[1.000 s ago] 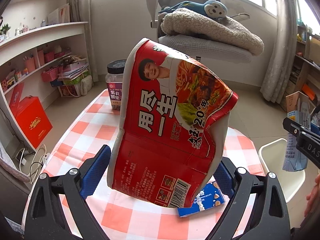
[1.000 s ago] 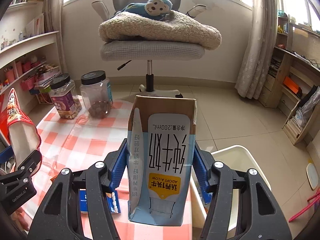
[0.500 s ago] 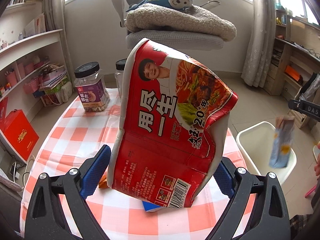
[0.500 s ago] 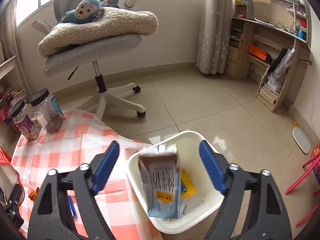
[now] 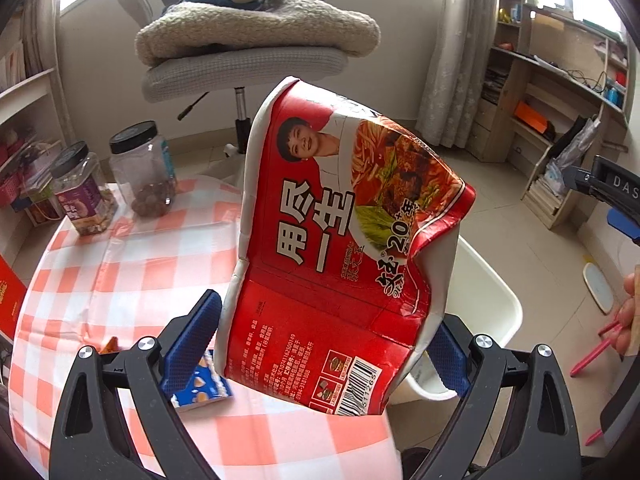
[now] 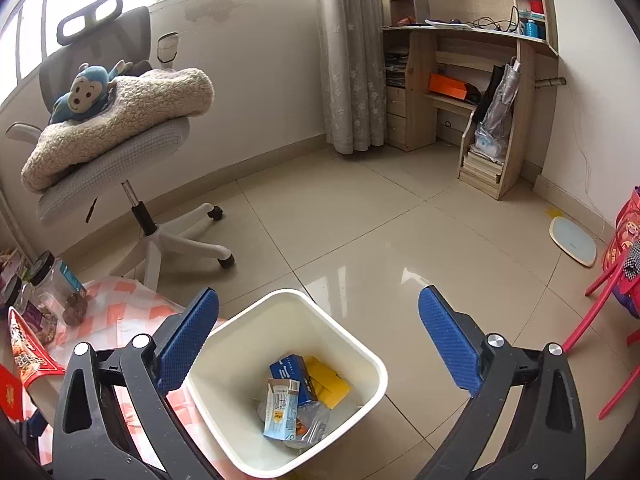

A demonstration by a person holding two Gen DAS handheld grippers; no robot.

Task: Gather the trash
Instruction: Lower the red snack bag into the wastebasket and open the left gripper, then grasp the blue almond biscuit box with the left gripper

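Note:
My left gripper (image 5: 320,344) is shut on a crushed red instant-noodle cup (image 5: 340,248) and holds it above the checked table's right edge, near the white trash bin (image 5: 492,304). My right gripper (image 6: 318,340) is open and empty, directly above the white trash bin (image 6: 372,360). The milk carton (image 6: 282,408) lies inside the bin with a blue box (image 6: 292,372), a yellow wrapper (image 6: 332,384) and other trash. The noodle cup also shows at the left edge of the right wrist view (image 6: 28,352). A blue snack wrapper (image 5: 200,386) and an orange scrap (image 5: 109,345) lie on the table.
Two black-lidded jars (image 5: 144,168) (image 5: 82,194) stand at the table's (image 5: 120,264) far side. An office chair (image 6: 120,152) with a blanket and a monkey toy stands behind. A wooden desk and shelf (image 6: 480,92) line the right wall. A red chair (image 6: 612,292) is at right.
My right gripper opened and let go of the milk carton, which dropped into the bin. My left gripper swung right toward the bin with the noodle cup.

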